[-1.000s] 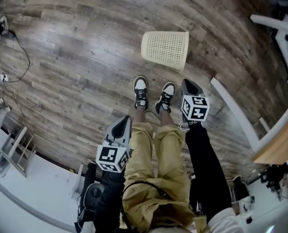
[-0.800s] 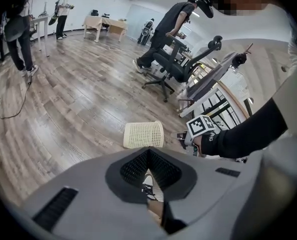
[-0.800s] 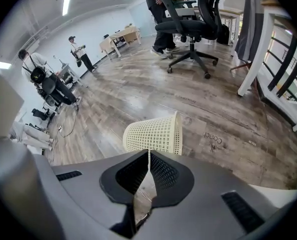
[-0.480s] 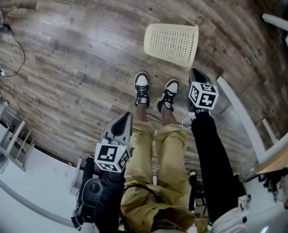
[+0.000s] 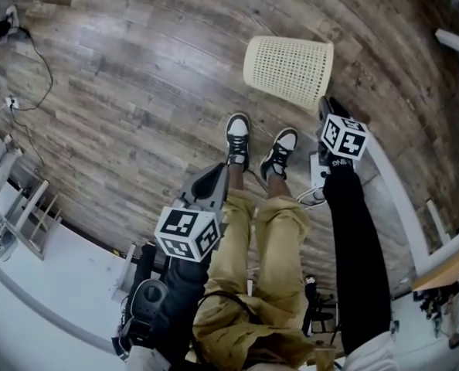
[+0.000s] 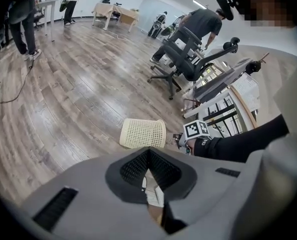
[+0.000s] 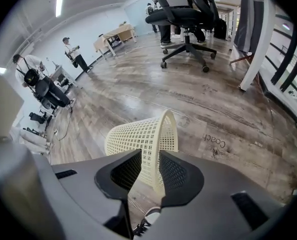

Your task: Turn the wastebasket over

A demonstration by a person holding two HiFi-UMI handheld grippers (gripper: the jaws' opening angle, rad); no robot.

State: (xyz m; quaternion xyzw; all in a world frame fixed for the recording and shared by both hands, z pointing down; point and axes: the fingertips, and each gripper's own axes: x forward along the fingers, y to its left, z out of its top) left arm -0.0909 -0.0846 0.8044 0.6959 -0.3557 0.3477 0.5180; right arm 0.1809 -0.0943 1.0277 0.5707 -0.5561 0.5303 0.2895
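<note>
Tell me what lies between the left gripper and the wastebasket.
The person's shoes stand on the wood floor between the left gripper and the wastebasket. Nothing else lies there. The head view shows this.

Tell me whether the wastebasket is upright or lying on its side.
On its side. The wastebasket lies along the floor, its mesh wall down and its open rim facing sideways.

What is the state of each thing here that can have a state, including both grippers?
wastebasket, lying on its side, not yet turned over.
right gripper, open; its jaws have just been opening, and the wastebasket's rim shows in the gap, not pinched.
left gripper, shut, nothing held.
office chair, upright on its wheels.
</note>
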